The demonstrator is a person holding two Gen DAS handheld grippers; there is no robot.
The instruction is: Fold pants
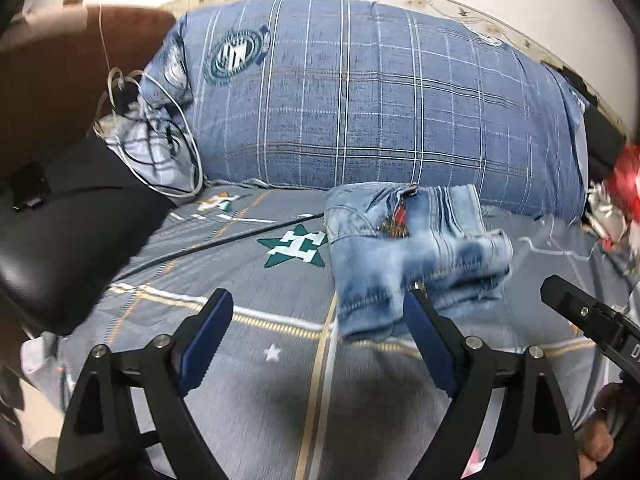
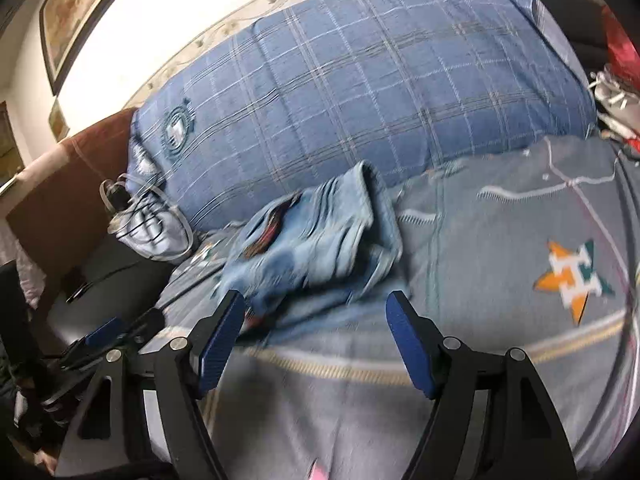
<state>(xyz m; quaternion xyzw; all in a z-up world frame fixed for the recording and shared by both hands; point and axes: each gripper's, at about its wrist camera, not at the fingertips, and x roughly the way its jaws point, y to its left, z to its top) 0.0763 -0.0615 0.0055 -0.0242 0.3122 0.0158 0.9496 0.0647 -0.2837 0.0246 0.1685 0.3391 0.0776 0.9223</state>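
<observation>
A pair of light blue washed jeans (image 1: pixel 408 252) lies folded into a compact bundle on the grey bedspread (image 1: pixel 280 380), just in front of the big pillow. My left gripper (image 1: pixel 318 300) is open and empty, its right finger close to the bundle's near edge. In the right wrist view the jeans (image 2: pixel 320 236) lie just beyond my right gripper (image 2: pixel 316 304), which is open and empty. The right gripper also shows at the right edge of the left wrist view (image 1: pixel 576 308). The left gripper shows at the left edge of the right wrist view (image 2: pixel 108 330).
A large blue plaid pillow (image 1: pixel 380 96) lies behind the jeans. White and black cables (image 1: pixel 160 132) sit at the left on a small pillow. A dark bag (image 1: pixel 80 216) lies at the left. Red and silver items (image 1: pixel 620 200) sit at the right edge.
</observation>
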